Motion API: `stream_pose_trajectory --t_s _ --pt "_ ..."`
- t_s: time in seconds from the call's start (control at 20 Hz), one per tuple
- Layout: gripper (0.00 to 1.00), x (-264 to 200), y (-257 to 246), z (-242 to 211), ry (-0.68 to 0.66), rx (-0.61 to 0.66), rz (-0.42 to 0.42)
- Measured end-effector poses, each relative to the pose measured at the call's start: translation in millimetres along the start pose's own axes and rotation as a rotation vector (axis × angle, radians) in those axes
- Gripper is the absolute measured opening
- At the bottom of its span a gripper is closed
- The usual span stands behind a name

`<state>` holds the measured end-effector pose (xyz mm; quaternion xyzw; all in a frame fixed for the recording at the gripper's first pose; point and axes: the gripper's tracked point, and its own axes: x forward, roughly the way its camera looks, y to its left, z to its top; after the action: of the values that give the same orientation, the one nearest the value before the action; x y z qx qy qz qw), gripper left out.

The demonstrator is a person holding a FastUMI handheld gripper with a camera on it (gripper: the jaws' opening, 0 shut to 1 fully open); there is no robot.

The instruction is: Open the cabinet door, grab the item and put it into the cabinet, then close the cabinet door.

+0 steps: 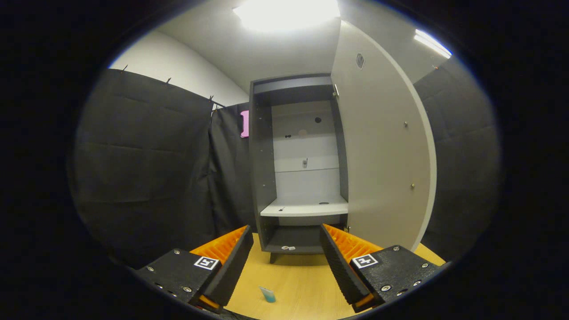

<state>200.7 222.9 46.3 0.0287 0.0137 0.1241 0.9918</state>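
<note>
One cabinet [298,164] beyond the fingers, its one door [382,146] swung open; one small blue item [267,294] on the table [298,275] between them. Gripper [286,262] level, spread wide, empty.

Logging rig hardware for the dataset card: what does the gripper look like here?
The gripper has two blocky bodies with silver screw heads, each carrying a square black-and-white fiducial marker on top. The two fingers are wedge-shaped with finely ribbed inner faces. They stand open. No cables visible.
</note>
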Motion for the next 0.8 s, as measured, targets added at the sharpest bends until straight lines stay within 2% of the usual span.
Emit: stream_pose_trajectory --t_s 0.5,0.8 --pt "0.93 12 27 -63 0.133 0.05 0.033" --pt "0.93 12 25 -115 0.242 0.014 0.005"
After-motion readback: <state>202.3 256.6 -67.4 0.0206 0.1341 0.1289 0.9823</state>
